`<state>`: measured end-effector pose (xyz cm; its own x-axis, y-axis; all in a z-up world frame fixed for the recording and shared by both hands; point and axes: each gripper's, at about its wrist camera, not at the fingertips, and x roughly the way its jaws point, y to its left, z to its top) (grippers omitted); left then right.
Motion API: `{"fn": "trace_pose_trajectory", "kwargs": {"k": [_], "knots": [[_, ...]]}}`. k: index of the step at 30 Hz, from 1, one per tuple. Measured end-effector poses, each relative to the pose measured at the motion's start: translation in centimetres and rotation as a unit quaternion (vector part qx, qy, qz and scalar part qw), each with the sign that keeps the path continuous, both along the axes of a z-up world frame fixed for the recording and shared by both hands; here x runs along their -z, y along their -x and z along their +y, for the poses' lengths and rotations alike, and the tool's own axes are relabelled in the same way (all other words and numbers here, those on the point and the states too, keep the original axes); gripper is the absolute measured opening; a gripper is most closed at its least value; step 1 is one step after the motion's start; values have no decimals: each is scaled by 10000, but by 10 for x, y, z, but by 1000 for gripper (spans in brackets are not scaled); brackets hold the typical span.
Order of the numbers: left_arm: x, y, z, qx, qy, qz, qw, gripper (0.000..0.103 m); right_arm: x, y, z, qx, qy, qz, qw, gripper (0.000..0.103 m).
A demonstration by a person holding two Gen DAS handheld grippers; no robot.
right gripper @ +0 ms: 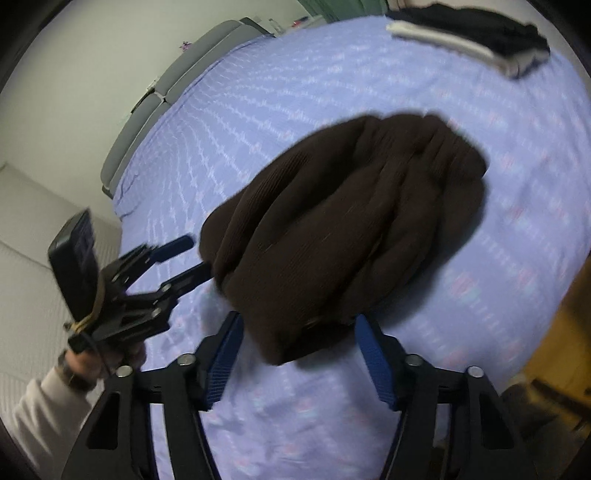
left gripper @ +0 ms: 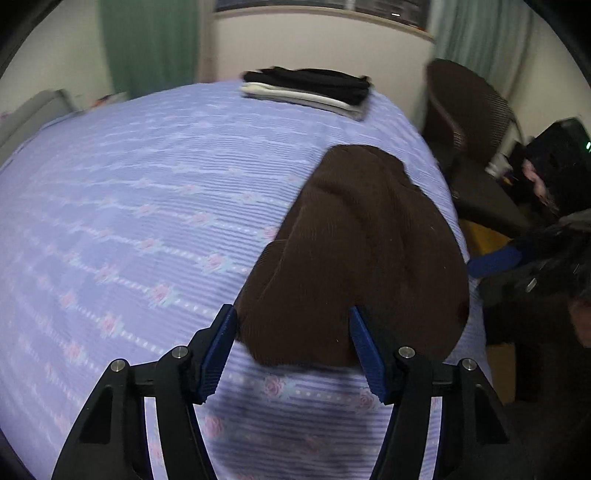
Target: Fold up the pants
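Dark brown corduroy pants (left gripper: 354, 254) lie folded in a thick bundle on the lilac flowered bedspread (left gripper: 147, 206), near its right edge. My left gripper (left gripper: 293, 321) is open, its blue fingers straddling the bundle's near end just above the bed. My right gripper (right gripper: 299, 328) is also open, its blue fingers on either side of the near end of the pants (right gripper: 343, 221). The left gripper also shows in the right wrist view (right gripper: 192, 254), open, at the bundle's left side.
A stack of folded black and white clothes (left gripper: 310, 92) lies at the far end of the bed, also in the right wrist view (right gripper: 476, 33). A dark office chair (left gripper: 469, 122) stands to the right of the bed. Grey cushions (right gripper: 155, 103) line the bed's far-left side.
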<state>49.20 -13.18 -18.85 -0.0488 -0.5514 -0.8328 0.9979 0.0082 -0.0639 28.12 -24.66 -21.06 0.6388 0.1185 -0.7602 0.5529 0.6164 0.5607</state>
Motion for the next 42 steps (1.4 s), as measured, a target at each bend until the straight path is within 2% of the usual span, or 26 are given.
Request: {"fn": "trace_pose_trajectory", "kwargs": {"k": [1,4,6,9,14,23,24,26,28,29,32,33,34,35,37,38,39,41,42], "knots": [[2,-1,0,97,-11,36,9999,62,6,-6,5,40,-34,24,10000,58],[10,-4,-7,456,-137,98,9988,56,24,-19,13,167,-140,100,9997,43],[16,-7,-10,559,-181,139,9982,44,30,-23,15,248,-139,88,9996,24],[19,-13,-10,631,-95,209,9977,31,28,-27,15,341,75,92,9993,14],[20,-23,-11,822,-84,403,9958,25,14,-27,23,169,571,122,9982,10],[12,-25,-18,1257,18,352,9914,24,4,5,14,-38,580,46,9983,8],[15,-26,-19,1274,-46,341,9913,24,6,0,14,-59,509,82,9987,8],[26,-21,-21,1340,-236,251,9904,24,32,4,16,-142,295,271,9991,8],[25,-17,-20,1202,-206,202,9923,24,55,-1,20,-233,207,422,9986,8],[21,-16,-18,1086,-143,164,9938,24,54,-3,20,-231,260,378,9987,9],[10,-5,-11,746,-12,-105,9972,35,38,-5,24,-341,731,255,9964,14],[7,-1,-9,626,24,-194,9978,44,33,-5,26,-419,906,271,9946,24],[5,5,-6,474,49,-329,9983,51,28,-6,27,-476,1109,350,9921,29],[1,10,-3,255,93,-509,9983,68,24,-4,27,-493,1256,406,9900,36],[-6,22,4,-89,189,-561,9982,71,16,1,24,-505,1390,435,9880,41],[-10,28,8,-313,229,-546,9978,74,11,4,21,-484,1505,509,9861,48],[-12,32,11,-542,251,-596,9964,82,7,6,19,-468,1609,546,9843,55],[-18,43,18,-1129,351,-693,9906,86,-4,11,14,-448,1904,587,9789,56],[-21,47,20,-1388,378,-707,9871,87,-9,13,10,-447,2049,618,9758,61]]}}
